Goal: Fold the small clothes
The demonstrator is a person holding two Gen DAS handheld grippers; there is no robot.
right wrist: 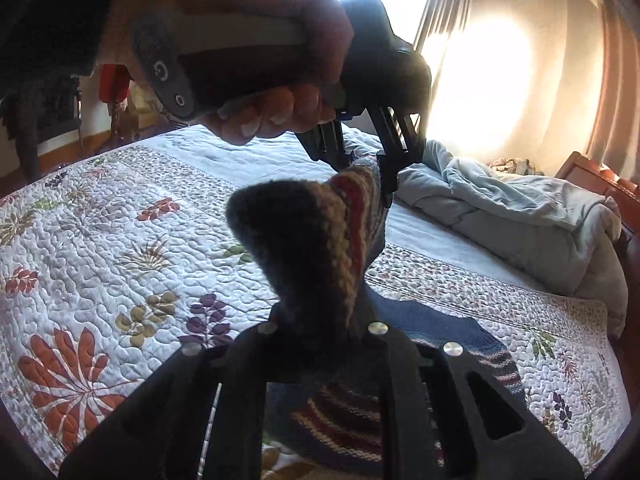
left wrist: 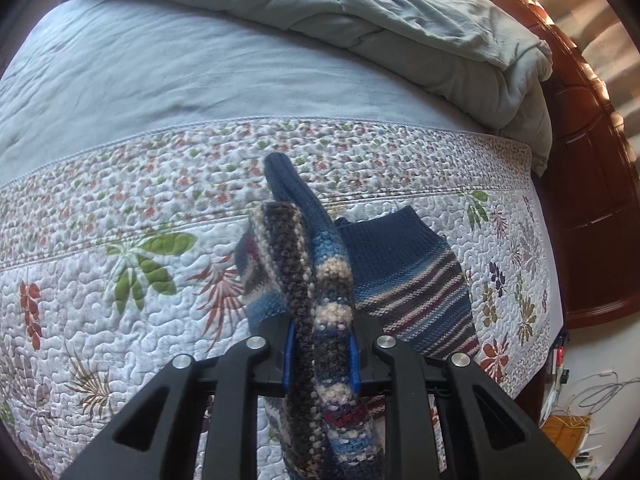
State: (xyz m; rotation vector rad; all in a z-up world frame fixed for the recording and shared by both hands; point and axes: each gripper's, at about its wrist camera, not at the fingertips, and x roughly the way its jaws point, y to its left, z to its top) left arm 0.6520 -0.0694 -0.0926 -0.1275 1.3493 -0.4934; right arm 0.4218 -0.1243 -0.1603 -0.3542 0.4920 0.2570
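Striped knitted sock [left wrist: 320, 280], blue, grey, cream and dark red, lifted clear of the bed and stretched between both grippers. Pinched in the left gripper [left wrist: 322, 360], its blue-padded fingers [left wrist: 289, 360] closed narrow on the doubled-over knit, a plain blue end sticking up beyond them. Other end pinched in the right gripper [right wrist: 320, 320], fingers drawn nearly together on the dark bunched wool, the fabric rising from there toward the left gripper [right wrist: 372, 168] farther off. A person's hand [right wrist: 272, 60] wrapped around the left gripper's handle, seen high in the right wrist view.

Second sock [left wrist: 404, 280] of the same pattern lying flat on the quilt [left wrist: 120, 300], just right of and beneath the held one, blue cuff toward the far side, stripes toward the near side. Seen again in the right wrist view [right wrist: 460, 340] low and right, partly hidden behind the gripper.

White quilt stitched with red, green and purple leaves, covering the near part of the bed. Beyond it a plain pale blue sheet [left wrist: 180, 60]. Crumpled grey-blue duvet [left wrist: 420, 32] heaped at the far right. Reddish wooden headboard [left wrist: 588, 160] along the right edge. Bright curtained window [right wrist: 472, 80] behind, in the right wrist view. Cables on the floor [left wrist: 592, 396] at lower right.
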